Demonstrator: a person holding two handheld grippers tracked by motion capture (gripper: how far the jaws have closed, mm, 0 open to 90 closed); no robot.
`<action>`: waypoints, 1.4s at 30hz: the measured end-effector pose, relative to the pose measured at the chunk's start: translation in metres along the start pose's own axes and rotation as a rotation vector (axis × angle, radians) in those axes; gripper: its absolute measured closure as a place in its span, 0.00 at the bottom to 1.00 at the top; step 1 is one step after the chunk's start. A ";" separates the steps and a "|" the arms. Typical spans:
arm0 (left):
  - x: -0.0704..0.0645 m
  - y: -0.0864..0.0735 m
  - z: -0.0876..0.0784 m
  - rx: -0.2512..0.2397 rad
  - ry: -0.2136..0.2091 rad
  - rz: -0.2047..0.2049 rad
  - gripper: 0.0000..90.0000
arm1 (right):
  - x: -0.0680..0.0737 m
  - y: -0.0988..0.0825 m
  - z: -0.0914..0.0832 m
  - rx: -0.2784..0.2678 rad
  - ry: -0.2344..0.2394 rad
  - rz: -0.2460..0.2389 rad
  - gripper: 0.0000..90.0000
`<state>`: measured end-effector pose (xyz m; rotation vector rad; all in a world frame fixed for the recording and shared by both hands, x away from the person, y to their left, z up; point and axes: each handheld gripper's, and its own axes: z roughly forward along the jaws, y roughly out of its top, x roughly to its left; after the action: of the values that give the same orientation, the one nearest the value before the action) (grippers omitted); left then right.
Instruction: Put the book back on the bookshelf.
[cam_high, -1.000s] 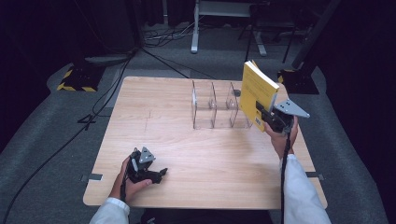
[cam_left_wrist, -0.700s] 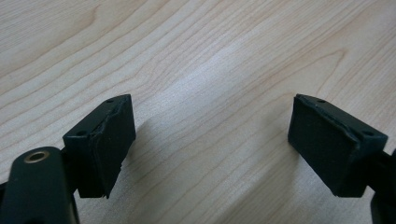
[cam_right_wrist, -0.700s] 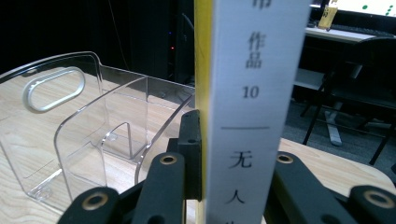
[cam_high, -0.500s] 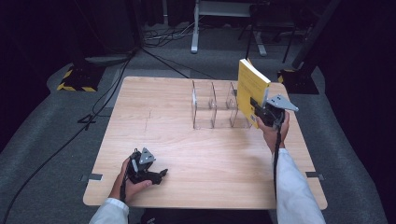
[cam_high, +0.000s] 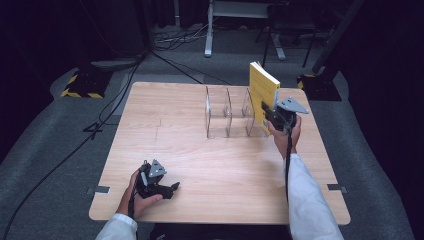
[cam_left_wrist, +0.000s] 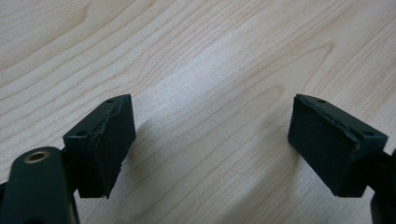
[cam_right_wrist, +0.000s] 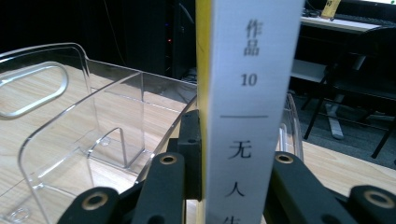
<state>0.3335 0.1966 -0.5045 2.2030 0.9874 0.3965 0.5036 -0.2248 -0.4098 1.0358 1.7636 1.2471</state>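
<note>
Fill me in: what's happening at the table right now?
A person works with a tool in each hand. The right tool is shut on a yellow book, held upright by its spine at the right end of the clear plastic organizer, seemingly about to slot it into a compartment. The left tool rests open near the front edge of the wooden table, with nothing between its jaws.

Yellow book (cam_high: 263, 92) with white spine, clear rack (cam_high: 220, 112), pale wood-grain table (cam_high: 165, 135)
</note>
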 end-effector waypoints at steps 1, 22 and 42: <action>0.000 0.000 0.000 0.000 0.000 0.000 0.17 | 0.000 -0.001 0.002 0.000 -0.004 -0.001 0.85; -0.004 0.000 0.000 0.002 -0.008 -0.004 0.17 | 0.005 -0.023 0.016 0.013 -0.005 0.010 0.84; -0.005 -0.001 0.000 0.002 -0.010 -0.001 0.17 | 0.006 -0.035 0.010 0.016 -0.009 0.001 0.85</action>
<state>0.3295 0.1933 -0.5046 2.2042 0.9846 0.3838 0.5033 -0.2234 -0.4469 1.0500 1.7694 1.2294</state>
